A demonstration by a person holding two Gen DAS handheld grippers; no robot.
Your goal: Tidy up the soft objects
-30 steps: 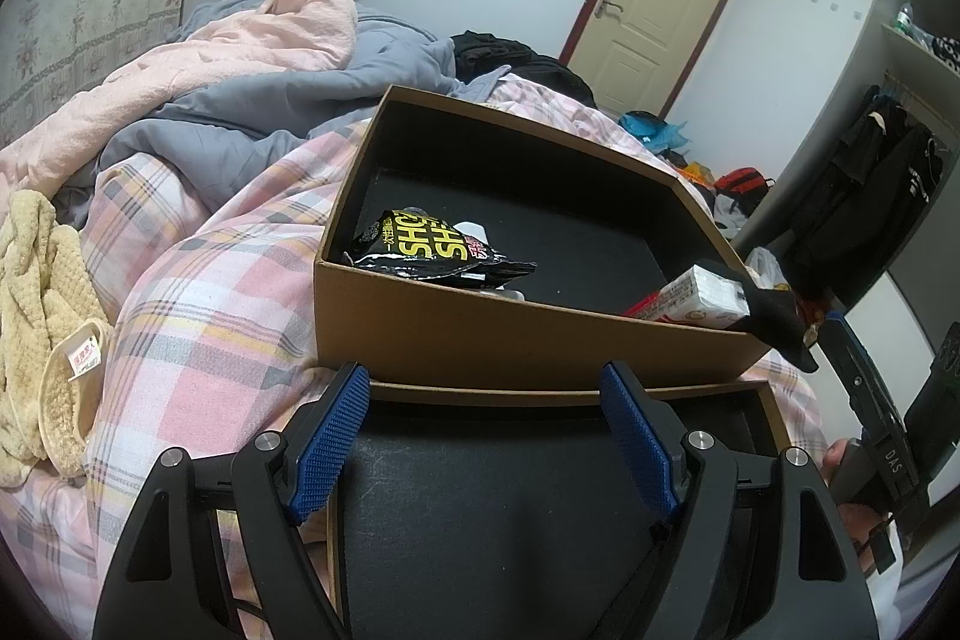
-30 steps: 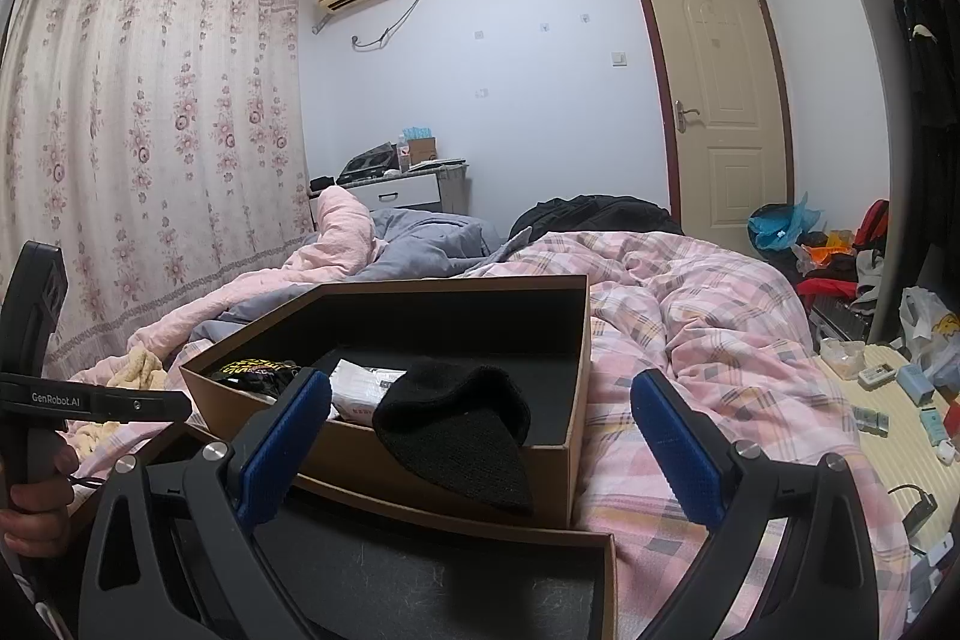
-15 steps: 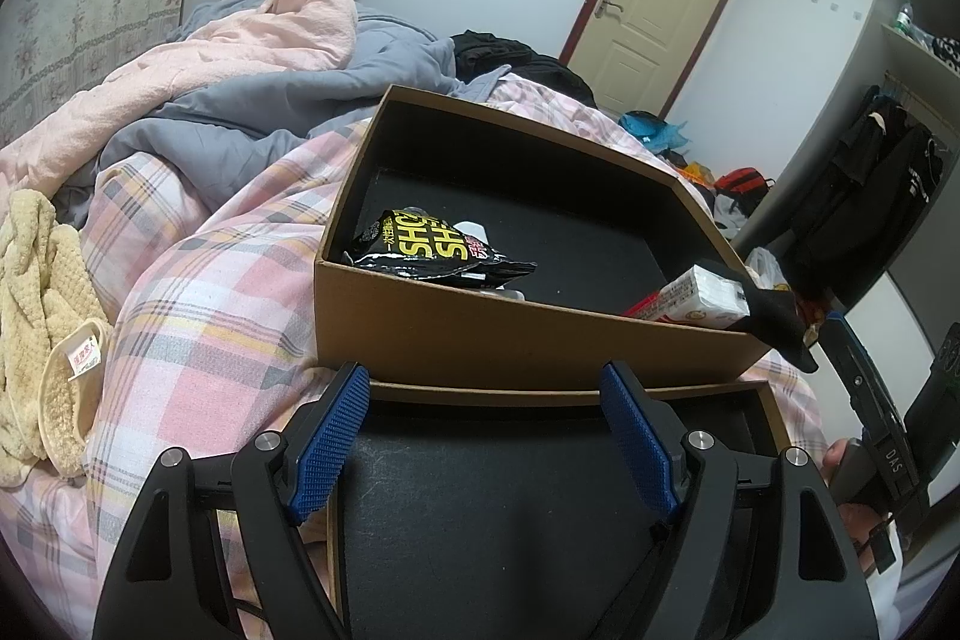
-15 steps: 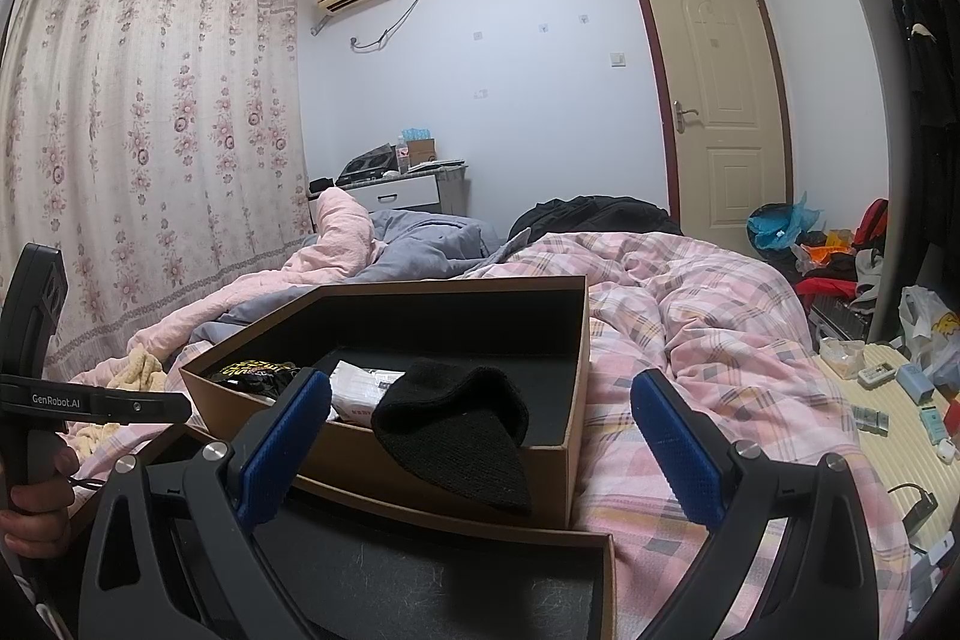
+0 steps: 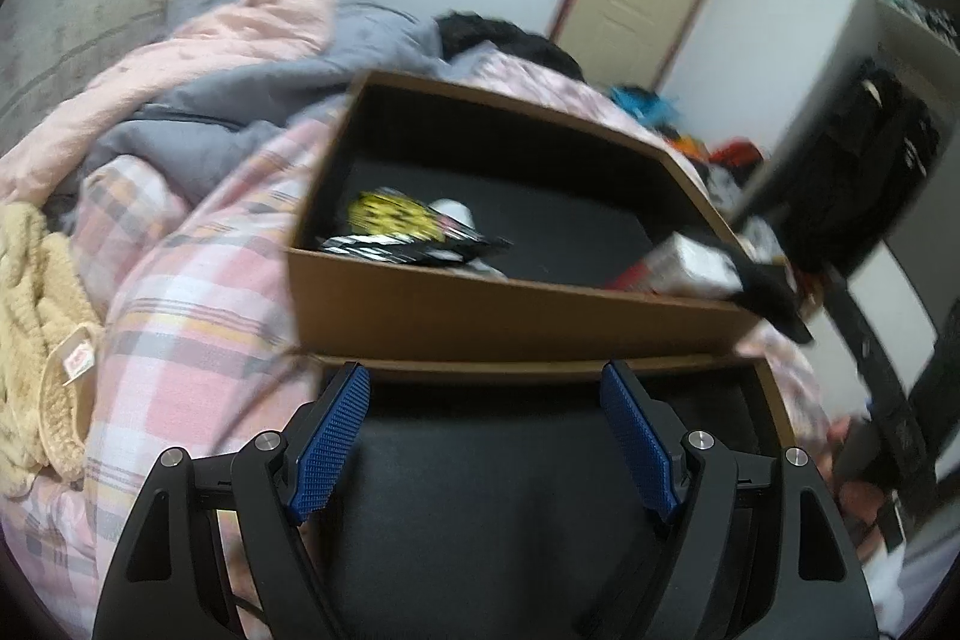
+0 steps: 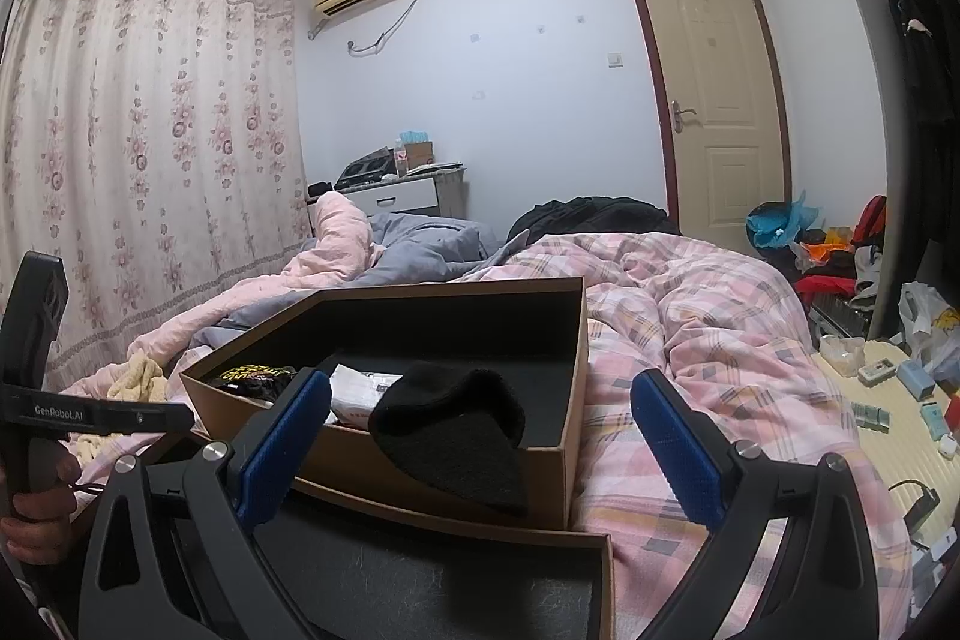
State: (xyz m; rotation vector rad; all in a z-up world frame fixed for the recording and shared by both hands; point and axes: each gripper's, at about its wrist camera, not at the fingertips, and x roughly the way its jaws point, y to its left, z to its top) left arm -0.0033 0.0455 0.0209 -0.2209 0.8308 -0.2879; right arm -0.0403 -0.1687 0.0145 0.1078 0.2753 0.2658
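A brown cardboard box [image 5: 516,322] with a black lining sits on the bed; it also shows in the right wrist view [image 6: 558,340]. Inside lie a black and yellow packet [image 5: 402,226], a white packet [image 6: 360,391] and a black knit hat [image 6: 456,430] that hangs over the front wall. A second black-lined box [image 6: 456,580] lies right under both grippers. My left gripper [image 5: 483,436] is open and empty above it. My right gripper [image 6: 480,436] is open and empty, facing the hat. A cream fluffy cloth [image 5: 36,340] lies at the left on the bed.
A pink plaid quilt [image 6: 708,340] covers the bed, with pink and grey bedding [image 5: 240,58] heaped behind the box. A door [image 6: 714,100], hanging dark clothes [image 5: 864,172] and floor clutter [image 6: 888,382] are at the right. A flowered curtain [image 6: 120,160] is at the left.
The left wrist view is now blurred and has shifted slightly; the scene has slid a little left and down. The right gripper has not moved. Both stay open.
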